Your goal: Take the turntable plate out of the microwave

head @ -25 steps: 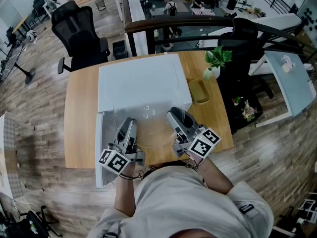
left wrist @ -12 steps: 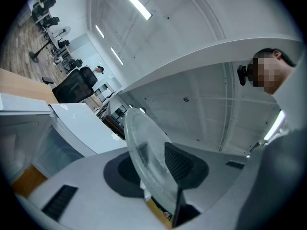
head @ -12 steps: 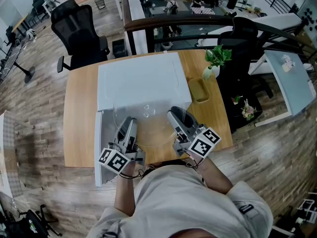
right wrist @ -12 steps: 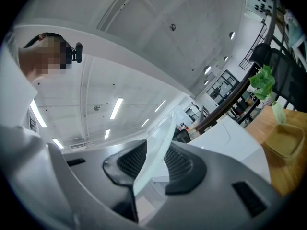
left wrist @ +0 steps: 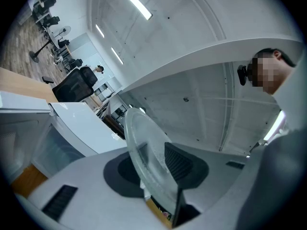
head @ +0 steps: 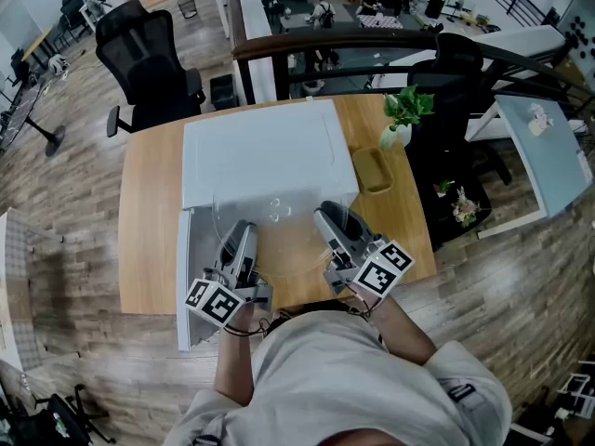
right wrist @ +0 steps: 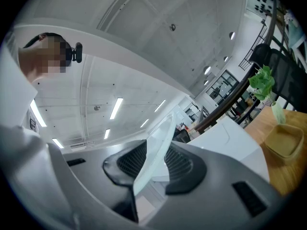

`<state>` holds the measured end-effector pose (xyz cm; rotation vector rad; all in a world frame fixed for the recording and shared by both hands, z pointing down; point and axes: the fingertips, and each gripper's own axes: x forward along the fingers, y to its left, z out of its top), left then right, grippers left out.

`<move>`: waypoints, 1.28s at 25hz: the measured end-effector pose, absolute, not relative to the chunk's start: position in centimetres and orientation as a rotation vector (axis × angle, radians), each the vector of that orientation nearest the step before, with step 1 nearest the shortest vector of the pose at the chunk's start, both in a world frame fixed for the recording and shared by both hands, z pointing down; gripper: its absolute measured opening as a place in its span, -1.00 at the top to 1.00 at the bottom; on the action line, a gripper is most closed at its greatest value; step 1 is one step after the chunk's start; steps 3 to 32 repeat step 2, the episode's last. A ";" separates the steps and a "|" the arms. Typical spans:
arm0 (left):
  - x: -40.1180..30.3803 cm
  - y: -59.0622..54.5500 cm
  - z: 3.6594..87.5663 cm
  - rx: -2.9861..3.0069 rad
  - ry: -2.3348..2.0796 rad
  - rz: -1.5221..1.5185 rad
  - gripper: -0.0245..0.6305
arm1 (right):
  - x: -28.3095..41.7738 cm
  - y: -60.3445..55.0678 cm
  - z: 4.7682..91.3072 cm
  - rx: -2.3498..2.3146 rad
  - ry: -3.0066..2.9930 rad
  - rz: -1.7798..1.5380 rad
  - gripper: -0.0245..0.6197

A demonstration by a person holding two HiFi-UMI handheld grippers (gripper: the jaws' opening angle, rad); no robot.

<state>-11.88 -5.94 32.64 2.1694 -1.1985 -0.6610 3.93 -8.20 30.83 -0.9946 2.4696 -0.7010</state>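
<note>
I've got the left gripper (head: 243,235) and right gripper (head: 328,219) each pinching a rim of the turntable plate (head: 279,216), a clear, round glass disc at frame centre.

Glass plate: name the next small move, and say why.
Probably ease it level toward the person: left gripper and right gripper each clamp the near rim of the glass plate, and its far edge seems close to the microwave.

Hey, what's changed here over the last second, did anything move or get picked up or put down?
Nothing visibly changed. The left gripper and right gripper stay shut on opposite edges of the turntable plate, held in the same spot in front of the microwave.
</note>
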 end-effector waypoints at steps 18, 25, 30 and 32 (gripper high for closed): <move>-11.8 -6.0 32.6 2.168 -1.197 -0.661 0.50 | 4.0 -8.2 30.7 -0.995 2.470 -0.701 0.55; -11.8 -6.0 32.6 2.168 -1.197 -0.661 0.50 | 4.0 -8.2 30.7 -0.995 2.470 -0.701 0.55; -11.8 -6.0 32.6 2.168 -1.197 -0.661 0.50 | 4.0 -8.2 30.7 -0.995 2.470 -0.701 0.55; -11.8 -6.0 32.6 2.168 -1.197 -0.661 0.50 | 4.0 -8.2 30.7 -0.995 2.470 -0.701 0.55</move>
